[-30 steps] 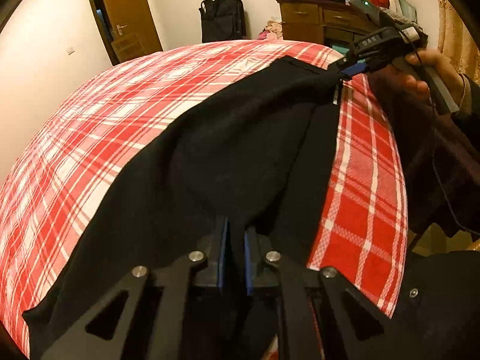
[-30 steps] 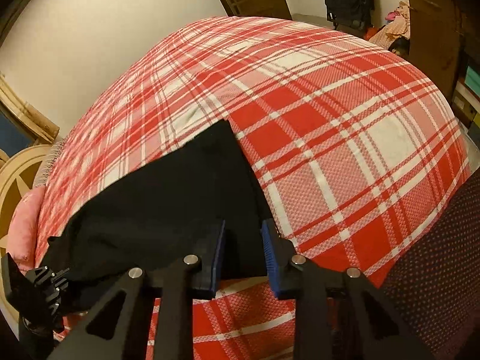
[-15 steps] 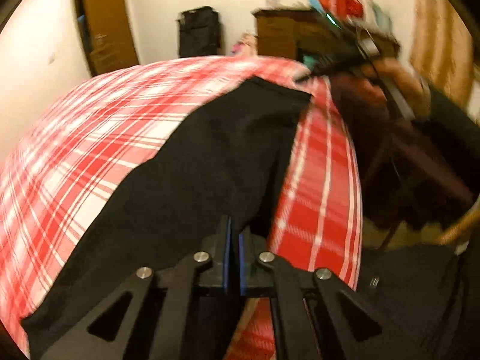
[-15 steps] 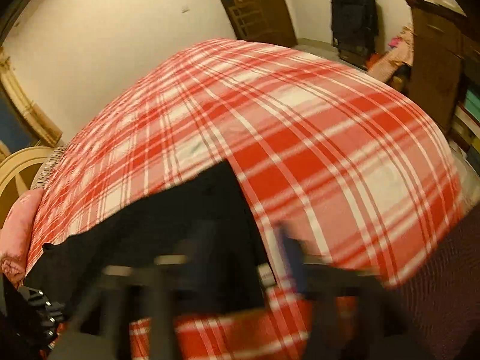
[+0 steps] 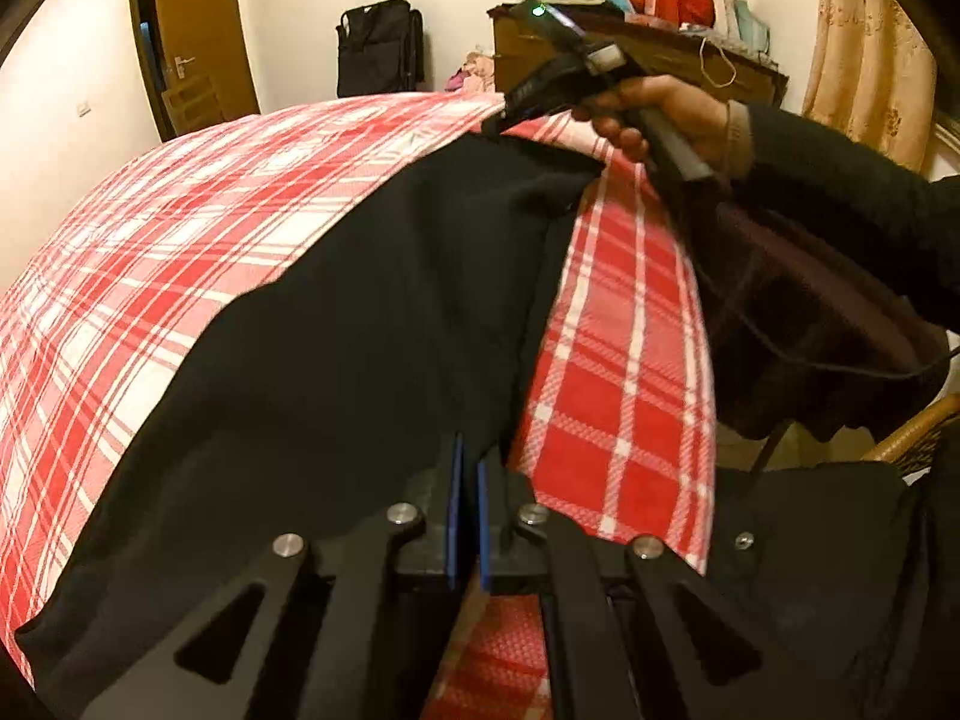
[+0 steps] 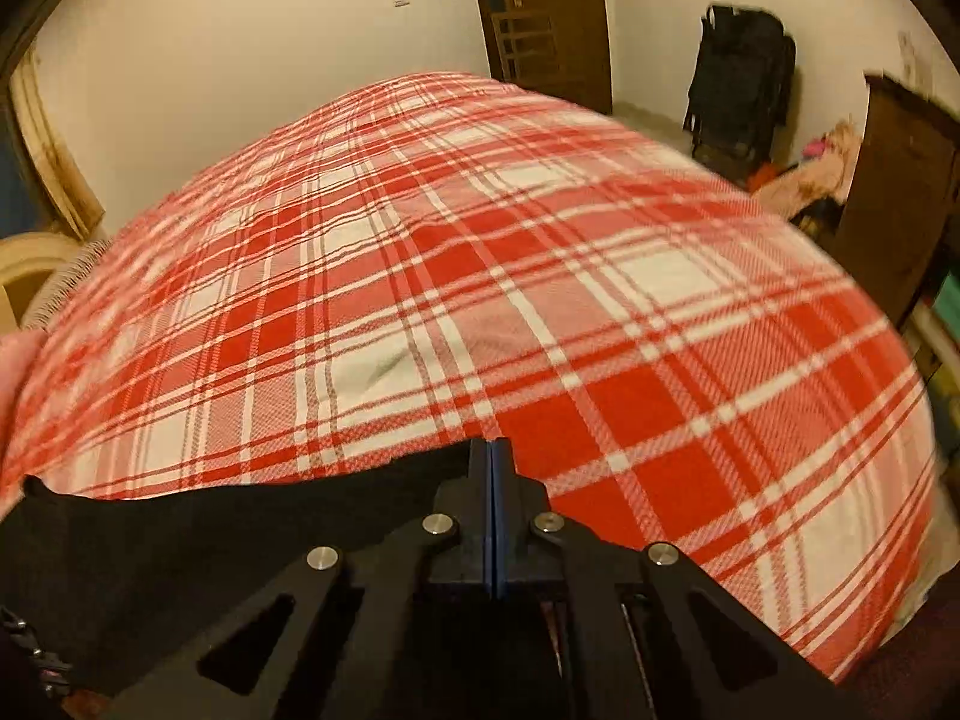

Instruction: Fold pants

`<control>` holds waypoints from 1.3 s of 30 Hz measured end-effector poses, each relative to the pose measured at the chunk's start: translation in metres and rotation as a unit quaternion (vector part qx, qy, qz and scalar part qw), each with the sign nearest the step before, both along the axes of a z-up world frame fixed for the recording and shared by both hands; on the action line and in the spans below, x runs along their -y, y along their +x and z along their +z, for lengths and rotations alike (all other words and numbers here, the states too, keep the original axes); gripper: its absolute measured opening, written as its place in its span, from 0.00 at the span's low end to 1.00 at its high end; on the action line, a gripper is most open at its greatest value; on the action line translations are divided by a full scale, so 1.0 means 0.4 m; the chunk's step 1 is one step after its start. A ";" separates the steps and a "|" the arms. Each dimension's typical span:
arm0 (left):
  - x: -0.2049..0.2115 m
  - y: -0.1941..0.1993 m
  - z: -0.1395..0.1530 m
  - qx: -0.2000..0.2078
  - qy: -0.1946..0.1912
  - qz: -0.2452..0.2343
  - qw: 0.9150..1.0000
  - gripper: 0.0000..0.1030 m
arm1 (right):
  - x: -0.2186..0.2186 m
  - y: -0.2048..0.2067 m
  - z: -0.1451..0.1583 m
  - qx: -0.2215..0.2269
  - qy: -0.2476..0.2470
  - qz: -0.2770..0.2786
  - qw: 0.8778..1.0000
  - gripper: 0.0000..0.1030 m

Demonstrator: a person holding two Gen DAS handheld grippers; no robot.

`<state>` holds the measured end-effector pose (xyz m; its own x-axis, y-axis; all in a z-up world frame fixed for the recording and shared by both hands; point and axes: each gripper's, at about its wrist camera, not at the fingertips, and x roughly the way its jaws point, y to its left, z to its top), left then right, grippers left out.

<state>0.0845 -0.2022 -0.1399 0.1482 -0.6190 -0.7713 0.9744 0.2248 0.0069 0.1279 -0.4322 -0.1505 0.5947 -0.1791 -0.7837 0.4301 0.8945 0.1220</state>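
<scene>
Two grippers pinch the black pants [image 5: 360,324], which lie spread along the near edge of the red plaid bedspread [image 5: 180,228]. The left gripper [image 5: 467,498] has its blue pads nearly together on a fold of the cloth at one end. The right gripper [image 6: 492,516], pads pressed shut, clamps the pants' far corner by the bed's edge.
</scene>
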 end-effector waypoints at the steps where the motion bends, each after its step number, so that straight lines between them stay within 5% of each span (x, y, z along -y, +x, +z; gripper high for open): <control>1: 0.001 -0.004 0.002 0.004 0.000 -0.002 1.000 0.04 | 0.010 0.003 -0.001 -0.003 -0.005 -0.011 1.000 0.00; 5: 0.009 -0.005 -0.009 0.001 0.005 -0.009 1.000 0.04 | 0.054 -0.009 -0.007 0.004 0.040 -0.018 0.999 0.01; 7: 0.014 -0.009 -0.018 0.007 0.010 -0.008 1.000 0.04 | 0.069 -0.025 -0.013 0.007 0.073 -0.007 0.997 0.12; 9: 0.011 -0.004 -0.021 0.001 0.005 -0.002 1.000 0.04 | 0.067 -0.041 -0.012 0.007 0.080 0.008 0.997 0.67; 13: 0.005 0.006 -0.022 -0.006 -0.002 0.002 1.000 0.04 | 0.050 -0.052 -0.012 0.009 0.082 0.034 0.996 0.65; 16: 0.010 0.004 -0.025 -0.004 0.000 0.001 1.000 0.04 | 0.037 -0.039 -0.034 -0.008 0.080 0.050 0.996 0.44; 18: 0.010 0.003 -0.027 -0.001 0.001 0.000 1.000 0.04 | 0.021 -0.034 -0.026 -0.006 0.070 0.061 0.996 0.08; 20: 0.010 0.002 -0.027 0.000 0.002 -0.001 1.000 0.04 | 0.010 -0.028 -0.004 -0.006 0.046 0.054 0.997 0.05; 29: 0.004 -0.009 0.007 0.010 -0.009 -0.017 1.000 0.04 | 0.017 0.003 -0.014 -0.009 -0.014 0.028 0.999 0.04; 32: 0.015 -0.012 -0.026 0.010 0.008 -0.020 1.000 0.04 | 0.050 -0.018 -0.036 -0.019 0.020 0.018 0.999 0.06; 36: 0.015 -0.003 -0.048 -0.002 0.005 -0.009 1.000 0.04 | 0.037 -0.106 0.008 -0.014 -0.002 0.019 1.000 0.40; 39: 0.012 -0.004 -0.045 -0.002 0.001 -0.010 1.000 0.04 | -0.006 -0.148 0.039 -0.011 -0.018 0.033 0.999 0.43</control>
